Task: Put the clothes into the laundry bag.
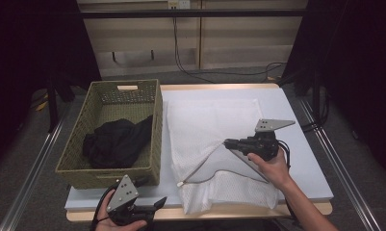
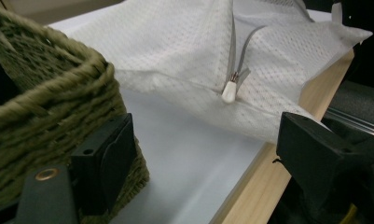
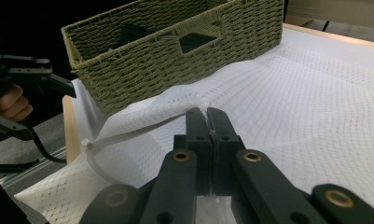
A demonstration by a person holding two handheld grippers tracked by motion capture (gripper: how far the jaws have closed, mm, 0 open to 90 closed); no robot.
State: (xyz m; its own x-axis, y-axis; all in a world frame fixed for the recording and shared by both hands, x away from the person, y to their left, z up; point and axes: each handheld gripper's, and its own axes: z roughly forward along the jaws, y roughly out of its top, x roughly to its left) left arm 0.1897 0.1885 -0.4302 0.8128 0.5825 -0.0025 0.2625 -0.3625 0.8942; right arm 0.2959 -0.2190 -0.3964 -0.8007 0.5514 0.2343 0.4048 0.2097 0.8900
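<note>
**Operator:** Describe the item in hand and how it should handle.

**Technician:** It is a white mesh laundry bag, lying flat on the tabletop in the centre of the high view, just to the right of the woven basket. I judge it light, soft and fully limp: it will drape and bunch, not hold a shape. The mesh gives fair purchase, so slipping is unlikely; snagging is the greater risk.

**Operator:** Recommended hold points?

**Technician:** Start nearest the front edge. The white zipper pull sits at the lower centre of the bag, at the end of the open zipper line. It is small and firm, a good point for a precise pinch. Farther in, the fabric beside the zipper opening takes a pinch well.

**Operator:** State of the left tongs?

**Technician:** The left tongs, at the bottom of the high view off the tabletop's front edge, stand wide apart with nothing between them. They touch neither the bag nor the pull.

**Operator:** And the right tongs?

**Technician:** The right tongs are pressed together on a fold of mesh at the zipper's edge, mid-bag, lifting it into a small ridge.

**Operator:** Beyond that?

**Technician:** A dark garment lies in the basket, at left.
</note>
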